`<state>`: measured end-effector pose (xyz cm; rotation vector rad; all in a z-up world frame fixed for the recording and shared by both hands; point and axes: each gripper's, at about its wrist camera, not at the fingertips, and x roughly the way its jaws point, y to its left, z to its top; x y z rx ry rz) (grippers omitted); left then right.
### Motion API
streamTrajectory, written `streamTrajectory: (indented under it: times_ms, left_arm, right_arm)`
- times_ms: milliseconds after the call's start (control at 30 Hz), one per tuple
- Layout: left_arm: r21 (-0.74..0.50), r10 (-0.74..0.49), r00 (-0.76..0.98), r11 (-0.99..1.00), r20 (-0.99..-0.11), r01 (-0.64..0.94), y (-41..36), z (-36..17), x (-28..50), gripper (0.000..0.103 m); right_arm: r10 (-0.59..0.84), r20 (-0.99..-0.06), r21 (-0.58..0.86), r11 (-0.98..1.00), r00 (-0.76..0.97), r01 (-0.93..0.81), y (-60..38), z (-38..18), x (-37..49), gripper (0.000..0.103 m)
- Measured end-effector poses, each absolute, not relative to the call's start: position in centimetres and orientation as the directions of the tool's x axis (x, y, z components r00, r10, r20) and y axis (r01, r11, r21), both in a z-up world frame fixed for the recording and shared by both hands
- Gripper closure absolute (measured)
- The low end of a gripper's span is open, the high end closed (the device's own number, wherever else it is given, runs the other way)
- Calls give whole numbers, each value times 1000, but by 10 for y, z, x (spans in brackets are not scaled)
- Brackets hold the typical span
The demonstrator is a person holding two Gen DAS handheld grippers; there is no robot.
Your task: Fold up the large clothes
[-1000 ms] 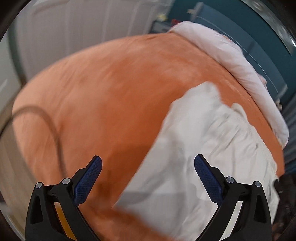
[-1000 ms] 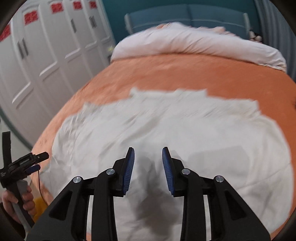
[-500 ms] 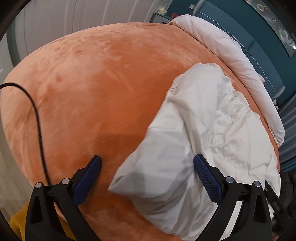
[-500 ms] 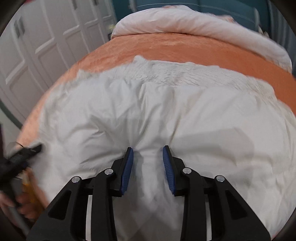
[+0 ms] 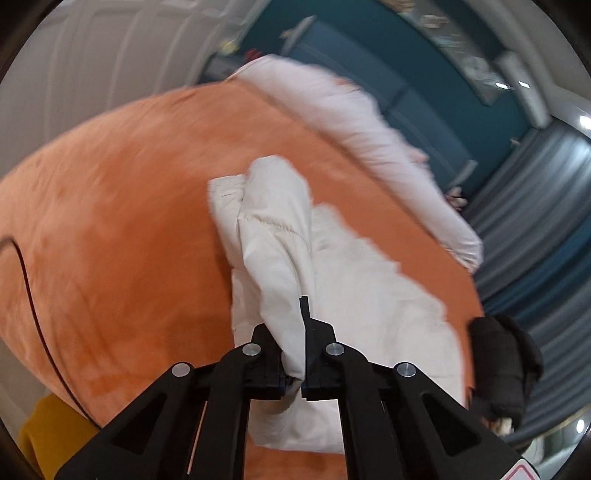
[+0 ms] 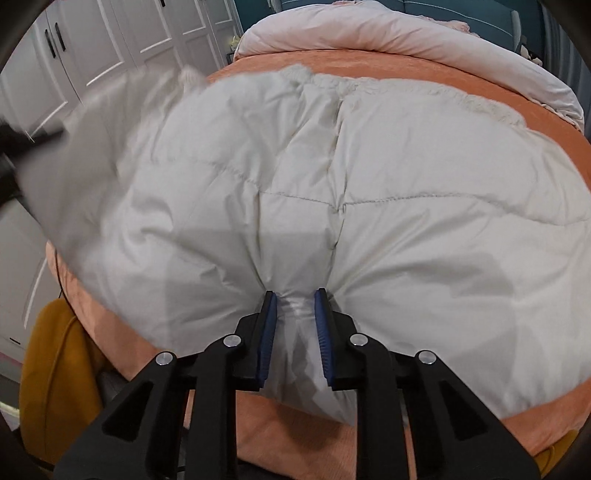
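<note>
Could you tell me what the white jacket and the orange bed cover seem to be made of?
White jacket: probably thin woven nylon or polyester over padding; matte sheen, stitched quilt lines, puffy panels, fleecy collar trim. Orange bed cover: apparently plush velvet or fleece; short nap with light and dark brush marks.

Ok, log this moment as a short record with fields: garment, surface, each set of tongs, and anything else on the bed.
garment: white quilted down jacket, spread across the bed, one end lifted
surface: orange plush bedspread
left tongs: have just closed, shut on a bunched fold of the jacket, raised off the bedspread
right tongs: have just been closing, pinching the jacket's near edge
also on bed: pale pink duvet rolled along the far side
cable: thin dark cord over the bedspread's edge
</note>
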<state>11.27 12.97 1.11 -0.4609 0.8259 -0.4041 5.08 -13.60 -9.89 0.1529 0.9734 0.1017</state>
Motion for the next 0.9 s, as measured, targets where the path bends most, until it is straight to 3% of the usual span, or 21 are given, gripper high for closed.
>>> streamTrajectory:
  times_ms: [200, 400, 633, 733, 900]
  left_arm:
    - [-460, -616, 575, 787, -539, 412, 43, 76, 89, 103]
    - [-359, -715, 409, 661, -566, 659, -83, 95, 61, 103]
    - [-320, -690, 241, 579, -682, 750, -203, 48, 50, 103]
    - [-309, -664, 209, 574, -718, 758, -232, 26, 46, 103]
    - [-269, -571, 150, 582, -807, 768, -275, -34, 37, 103]
  right_arm:
    - [218, -783, 265, 964, 582, -4, -150, -106, 46, 83]
    - [319, -716, 428, 904, 620, 29, -173, -111, 36, 84]
    - [503, -578, 756, 626, 643, 191, -239, -114, -36, 84]
    - [453, -621, 745, 595, 640, 302, -274, -117, -76, 83]
    - [302, -601, 765, 486, 740, 423, -348, -103, -153, 83]
